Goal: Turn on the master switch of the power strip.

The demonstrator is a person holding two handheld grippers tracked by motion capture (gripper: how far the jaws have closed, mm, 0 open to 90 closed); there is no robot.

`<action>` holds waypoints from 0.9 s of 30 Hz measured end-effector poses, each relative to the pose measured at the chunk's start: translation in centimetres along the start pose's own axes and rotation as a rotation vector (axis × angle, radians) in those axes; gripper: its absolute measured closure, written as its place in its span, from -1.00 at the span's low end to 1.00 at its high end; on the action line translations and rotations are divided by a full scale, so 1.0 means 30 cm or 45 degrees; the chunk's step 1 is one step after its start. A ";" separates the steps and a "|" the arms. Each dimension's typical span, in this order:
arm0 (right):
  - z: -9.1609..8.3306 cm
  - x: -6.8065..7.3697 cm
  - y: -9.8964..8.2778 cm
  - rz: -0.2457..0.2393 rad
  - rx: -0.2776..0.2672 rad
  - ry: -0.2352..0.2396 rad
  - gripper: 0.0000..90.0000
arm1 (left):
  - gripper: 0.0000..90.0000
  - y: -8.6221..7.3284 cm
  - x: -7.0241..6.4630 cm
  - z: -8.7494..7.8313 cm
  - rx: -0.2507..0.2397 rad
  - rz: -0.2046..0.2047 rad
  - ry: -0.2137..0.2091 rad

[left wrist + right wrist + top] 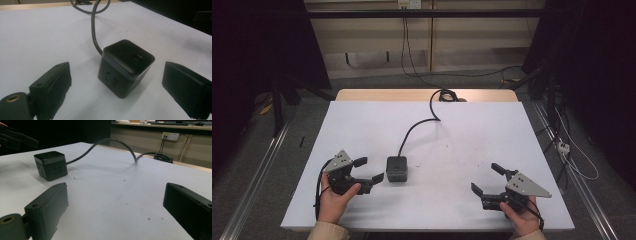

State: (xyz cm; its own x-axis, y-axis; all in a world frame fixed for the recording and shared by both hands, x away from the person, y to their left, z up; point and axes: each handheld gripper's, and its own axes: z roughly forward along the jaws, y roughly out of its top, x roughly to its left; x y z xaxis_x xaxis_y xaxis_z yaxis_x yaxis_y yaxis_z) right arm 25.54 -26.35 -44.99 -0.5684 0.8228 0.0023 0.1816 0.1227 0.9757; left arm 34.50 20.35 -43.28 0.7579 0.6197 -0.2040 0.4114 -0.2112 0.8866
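- Table (362, 130) with a white top carries everything; it is bare but for a few small specks, so nothing blocks either gripper's way to the middle.
- Cable (414, 127) runs from the back of the cube away across the white top to a coil at the far edge; it arches off the surface partway, as the right gripper view shows. It leaves on the far side, so I judge it no hindrance to a grasp from the near side.
- Right gripper (488, 183) rests near the front right corner, well apart from the cube, jaws spread wide with nothing between them; it looks parked in waiting.
- Left gripper (368, 169) sits just beside the cube on its left, jaws wide apart and gripping nothing. In the left gripper view the cube lies ahead, between the lines of the two jaws, untouched — seemingly lined up for a grasp.
- Black socket cube (396, 168) stands upright near the table's middle, sockets in its side faces and a button on top.
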 end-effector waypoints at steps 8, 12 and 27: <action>-0.002 -0.001 0.000 0.003 -0.002 -0.002 -0.88 | -0.81 -0.012 0.009 -0.011 0.002 -0.011 0.004; -0.002 -0.001 0.000 0.004 -0.002 -0.003 -0.88 | -0.81 -0.016 0.013 -0.015 -0.001 -0.003 0.007; -0.002 -0.001 0.000 0.005 -0.001 -0.003 -0.88 | -0.83 -0.030 0.039 -0.031 0.006 -0.009 0.018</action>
State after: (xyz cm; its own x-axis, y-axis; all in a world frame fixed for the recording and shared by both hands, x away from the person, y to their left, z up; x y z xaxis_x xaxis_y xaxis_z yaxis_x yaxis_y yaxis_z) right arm 25.51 -26.41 -44.98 -0.5656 0.8247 0.0058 0.1835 0.1189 0.9758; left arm 34.56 21.97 -43.93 0.7478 0.6318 -0.2042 0.4192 -0.2107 0.8831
